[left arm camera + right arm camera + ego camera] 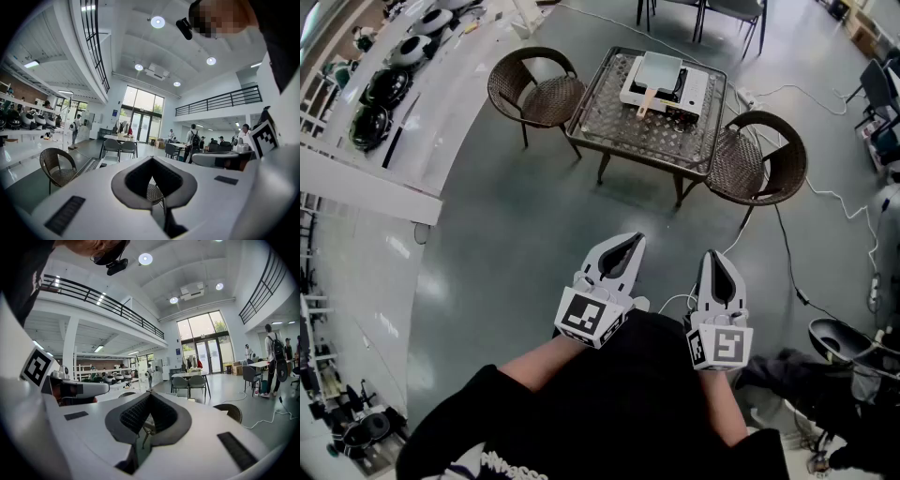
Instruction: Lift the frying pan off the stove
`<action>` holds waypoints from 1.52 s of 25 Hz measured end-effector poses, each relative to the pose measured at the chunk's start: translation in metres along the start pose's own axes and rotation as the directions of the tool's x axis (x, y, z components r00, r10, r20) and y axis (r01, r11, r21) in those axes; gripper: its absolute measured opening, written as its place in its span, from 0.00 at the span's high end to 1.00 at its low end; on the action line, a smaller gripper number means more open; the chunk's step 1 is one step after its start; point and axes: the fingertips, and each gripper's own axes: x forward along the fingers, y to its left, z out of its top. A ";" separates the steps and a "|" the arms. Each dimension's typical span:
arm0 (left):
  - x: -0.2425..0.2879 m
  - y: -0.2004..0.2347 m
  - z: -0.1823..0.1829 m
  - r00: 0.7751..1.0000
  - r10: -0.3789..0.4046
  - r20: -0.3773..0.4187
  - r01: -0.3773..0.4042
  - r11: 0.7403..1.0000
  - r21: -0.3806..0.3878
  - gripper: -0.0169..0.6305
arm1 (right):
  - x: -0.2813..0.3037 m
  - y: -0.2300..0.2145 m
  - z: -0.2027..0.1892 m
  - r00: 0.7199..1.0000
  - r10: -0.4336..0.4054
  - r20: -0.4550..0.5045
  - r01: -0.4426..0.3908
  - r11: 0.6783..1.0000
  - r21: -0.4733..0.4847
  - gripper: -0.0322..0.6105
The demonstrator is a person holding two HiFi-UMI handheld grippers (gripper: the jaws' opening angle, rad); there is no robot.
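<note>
A pale square frying pan (659, 71) with a short wooden handle (644, 106) rests on a white portable stove (694, 92). The stove stands on a glass-topped wicker table (619, 122) at the far side of the floor. Both grippers are held close to the person's body, well short of the table and touching nothing. My left gripper (630, 240) has its tips together and nothing between them, as the left gripper view (152, 158) confirms. My right gripper (718, 255) sits beside it, also shut and empty (150, 393).
Two wicker chairs flank the table, one on the left (534, 89) and one on the right (761, 159). Cables (825, 192) trail across the grey floor on the right. A white counter (412, 103) with helmets runs along the left. People stand in the background.
</note>
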 end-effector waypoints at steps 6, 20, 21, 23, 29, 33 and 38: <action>-0.007 -0.005 -0.004 1.000 0.010 -0.001 -0.010 1.000 0.021 0.96 | -0.001 0.002 -0.008 0.999 0.034 0.008 -0.034 0.997 0.062 0.90; 0.050 0.019 -0.020 0.998 -0.065 -0.008 0.065 0.997 -0.031 0.96 | 0.026 -0.020 -0.021 0.997 -0.072 -0.020 0.072 0.997 -0.035 0.90; 0.059 0.022 -0.019 0.997 -0.071 -0.009 0.071 0.997 -0.032 0.96 | 0.031 -0.027 -0.017 0.996 -0.087 -0.016 0.087 0.995 -0.051 0.90; 0.080 0.028 -0.018 0.997 -0.079 -0.019 0.079 0.997 -0.026 0.96 | 0.045 -0.041 -0.014 0.994 -0.108 -0.018 0.107 0.993 -0.047 0.90; 0.139 0.074 -0.010 0.996 -0.075 -0.048 0.073 0.997 -0.033 0.96 | 0.109 -0.074 -0.007 0.989 -0.134 -0.058 0.133 0.991 -0.017 0.90; 0.182 0.113 -0.003 0.995 -0.069 -0.075 0.065 0.997 -0.051 0.96 | 0.165 -0.088 0.006 0.990 -0.124 -0.067 0.124 0.992 0.006 0.90; 0.229 0.159 0.004 0.990 -0.054 -0.127 0.048 0.998 -0.051 0.96 | 0.229 -0.103 0.019 0.989 -0.118 -0.090 0.120 0.992 0.023 0.90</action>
